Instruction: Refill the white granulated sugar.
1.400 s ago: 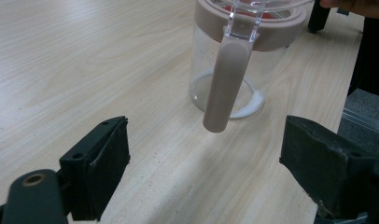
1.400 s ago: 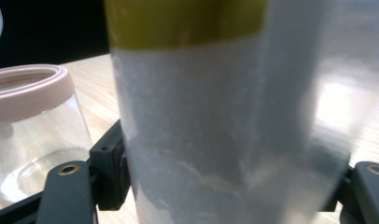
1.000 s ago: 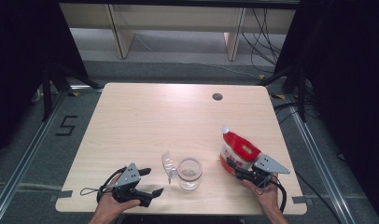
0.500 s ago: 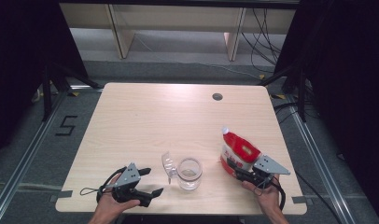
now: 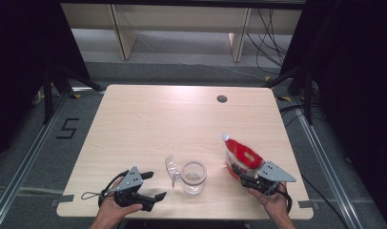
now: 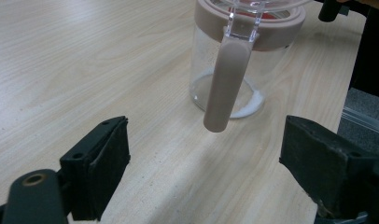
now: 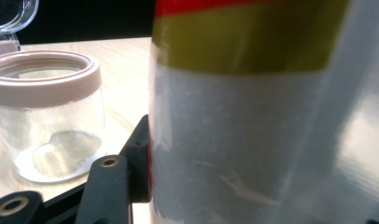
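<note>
Pouch [image 5: 240, 155] of soft plastic, red on top with a yellow-green band and a clear lower part full of white grains, small white cap at the far end. Stands tilted just to the right of the glass jar [image 5: 193, 177], near the front edge of the table [image 5: 182, 119]. In the right gripper view seen very close [image 7: 253, 130], pale grains behind the clear film.

From left to right, counted: one left gripper [image 5: 152, 186], one jar, one pouch, one right gripper [image 5: 238, 172]; two hands, one table.

Left gripper [image 6: 204, 172] to the left of the jar, resting low at the table edge, jaws spread wide with nothing between them, pointed at the jar's handle [image 6: 226, 84].

Jar [image 6: 243, 56] clear, with a pinkish-beige rim and handle, a clear lid [image 5: 171, 168] flipped up on its left side, and a thin layer of white grains [image 7: 61, 158] on the bottom.

Right gripper to the right of the jar, jaws closed on the lower part of the pouch, one black jaw pressed against the film; have just been closing a little more around it. Held by a hand [image 5: 272, 202] at the front edge.
</note>
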A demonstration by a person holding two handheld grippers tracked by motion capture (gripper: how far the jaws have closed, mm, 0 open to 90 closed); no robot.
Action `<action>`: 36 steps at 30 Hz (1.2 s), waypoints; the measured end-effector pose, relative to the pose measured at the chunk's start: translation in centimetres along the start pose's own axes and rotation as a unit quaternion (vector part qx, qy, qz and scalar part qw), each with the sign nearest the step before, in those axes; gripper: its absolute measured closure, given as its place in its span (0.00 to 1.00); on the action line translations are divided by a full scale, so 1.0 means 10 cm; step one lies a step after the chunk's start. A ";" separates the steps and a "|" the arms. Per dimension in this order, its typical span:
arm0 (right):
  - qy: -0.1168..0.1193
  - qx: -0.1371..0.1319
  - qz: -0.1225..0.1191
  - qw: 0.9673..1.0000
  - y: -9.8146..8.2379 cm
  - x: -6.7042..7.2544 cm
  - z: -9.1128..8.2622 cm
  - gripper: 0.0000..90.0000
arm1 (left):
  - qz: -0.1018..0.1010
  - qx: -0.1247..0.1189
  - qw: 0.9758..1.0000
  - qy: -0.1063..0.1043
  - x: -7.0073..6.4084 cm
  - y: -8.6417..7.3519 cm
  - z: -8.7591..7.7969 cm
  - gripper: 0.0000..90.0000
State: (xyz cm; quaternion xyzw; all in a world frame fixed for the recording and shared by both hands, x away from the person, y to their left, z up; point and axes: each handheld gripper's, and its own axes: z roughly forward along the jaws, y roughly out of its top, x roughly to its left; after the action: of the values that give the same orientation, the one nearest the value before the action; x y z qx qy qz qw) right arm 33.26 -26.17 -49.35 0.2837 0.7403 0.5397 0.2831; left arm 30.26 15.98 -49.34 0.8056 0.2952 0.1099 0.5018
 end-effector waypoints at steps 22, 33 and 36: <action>-0.010 0.007 -0.197 0.980 0.29 0.22 -0.16 0.51 | 0.001 0.004 1.000 0.000 0.01 -0.01 0.01 0.17; -0.013 0.008 -0.228 0.974 0.33 0.27 -0.16 0.52 | 0.004 0.010 1.000 0.004 0.03 -0.01 0.00 0.17; -0.016 0.014 -0.238 0.971 0.34 0.27 -0.17 0.52 | 0.000 0.008 1.000 0.002 0.03 -0.01 0.00 0.17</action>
State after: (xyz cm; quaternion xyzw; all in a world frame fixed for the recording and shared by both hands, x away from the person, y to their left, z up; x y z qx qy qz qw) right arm 30.56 -24.47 -45.95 0.1115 0.7893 0.4421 0.4113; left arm 30.44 16.14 -49.51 0.8093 0.2971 0.1092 0.4948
